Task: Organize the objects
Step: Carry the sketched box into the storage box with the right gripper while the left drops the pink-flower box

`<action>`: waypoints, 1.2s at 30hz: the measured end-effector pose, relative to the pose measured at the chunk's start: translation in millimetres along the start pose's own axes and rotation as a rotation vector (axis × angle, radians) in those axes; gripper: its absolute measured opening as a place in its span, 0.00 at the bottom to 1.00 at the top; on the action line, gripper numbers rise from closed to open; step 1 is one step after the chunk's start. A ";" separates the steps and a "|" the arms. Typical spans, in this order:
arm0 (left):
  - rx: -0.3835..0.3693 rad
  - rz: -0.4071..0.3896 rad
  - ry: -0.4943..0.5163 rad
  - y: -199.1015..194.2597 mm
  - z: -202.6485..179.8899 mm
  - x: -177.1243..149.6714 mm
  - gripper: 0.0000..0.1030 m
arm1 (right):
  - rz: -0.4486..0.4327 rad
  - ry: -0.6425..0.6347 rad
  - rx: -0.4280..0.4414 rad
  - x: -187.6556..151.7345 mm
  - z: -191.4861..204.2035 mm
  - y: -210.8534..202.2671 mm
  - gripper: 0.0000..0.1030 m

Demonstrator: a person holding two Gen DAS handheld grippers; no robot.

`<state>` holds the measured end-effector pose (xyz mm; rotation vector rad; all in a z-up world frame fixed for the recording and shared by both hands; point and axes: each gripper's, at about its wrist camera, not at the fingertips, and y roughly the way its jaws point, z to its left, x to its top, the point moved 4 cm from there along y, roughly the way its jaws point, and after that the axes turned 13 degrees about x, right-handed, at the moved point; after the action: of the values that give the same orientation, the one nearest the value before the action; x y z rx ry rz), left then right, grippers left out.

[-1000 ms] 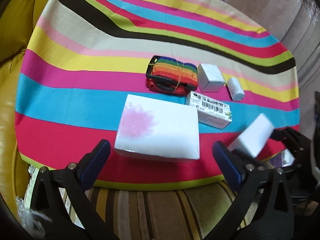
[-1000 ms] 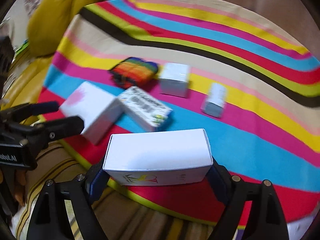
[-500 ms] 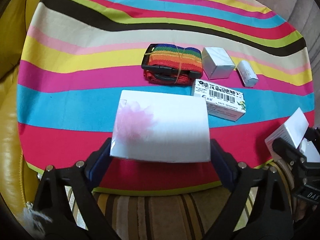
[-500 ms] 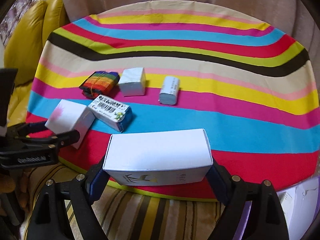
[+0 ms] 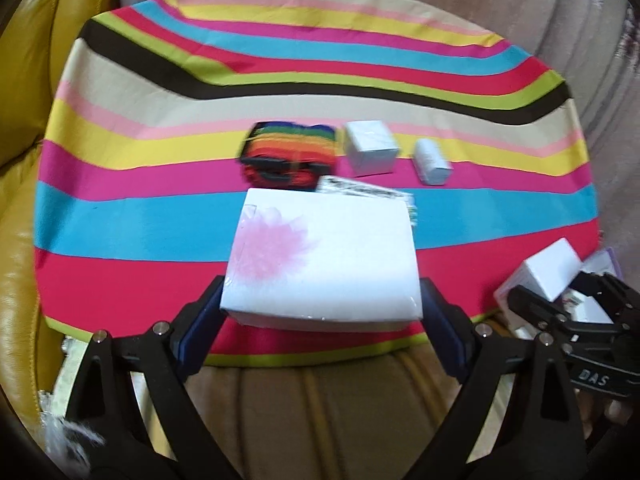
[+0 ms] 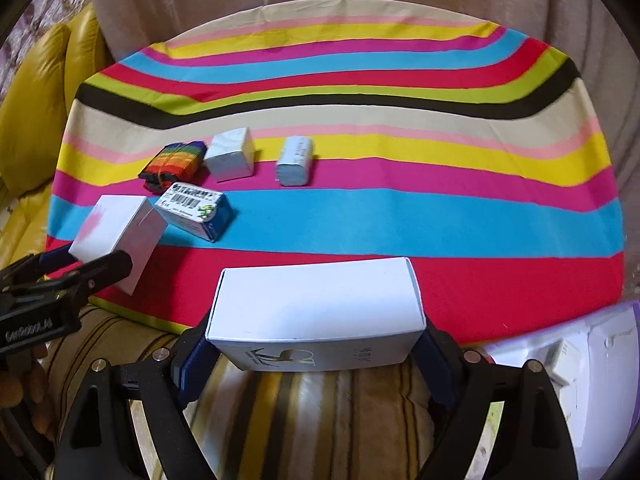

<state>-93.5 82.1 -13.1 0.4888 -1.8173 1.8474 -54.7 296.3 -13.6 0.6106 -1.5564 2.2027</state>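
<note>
Two boxes held: L gripper clamps flower box, R gripper clamps logo box, both at cloth's near edge. Barcode box far-left; print unreadable. "GenRobot.AI" on L gripper.

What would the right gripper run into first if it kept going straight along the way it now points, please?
Most likely the striped cloth just past the near edge. The right gripper is shut on a long white box and tilts downward; no object lies straight ahead. The small white packet lies farther off, though depth is hard to judge.

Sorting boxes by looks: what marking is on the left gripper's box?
White box, faint pink flower blotch; left wrist view.
</note>
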 end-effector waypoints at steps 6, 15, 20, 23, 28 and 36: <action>-0.075 -0.029 0.051 -12.3 -39.1 1.3 0.90 | -0.029 0.057 -0.027 -9.6 -20.2 -20.8 0.85; -0.168 -0.053 0.141 -23.0 -95.3 0.4 0.90 | -0.059 0.165 -0.110 -32.2 -70.3 -56.7 0.85; -0.224 -0.061 0.194 -28.3 -130.1 -1.1 0.90 | -0.067 0.241 -0.185 -48.2 -111.8 -76.4 0.85; -0.252 -0.076 0.235 -34.4 -150.0 -2.5 0.90 | -0.084 0.288 -0.230 -55.6 -136.1 -90.7 0.85; -0.295 -0.090 0.293 -43.3 -179.5 -5.5 0.90 | -0.106 0.343 -0.299 -64.3 -171.8 -111.1 0.85; -0.355 -0.119 0.405 -57.7 -225.3 -16.2 0.90 | -0.155 0.396 -0.370 -67.4 -208.0 -142.1 0.85</action>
<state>-26.9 303.8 14.5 0.0803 -1.7362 1.3802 49.7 534.8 -0.3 0.1624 -1.5801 1.7269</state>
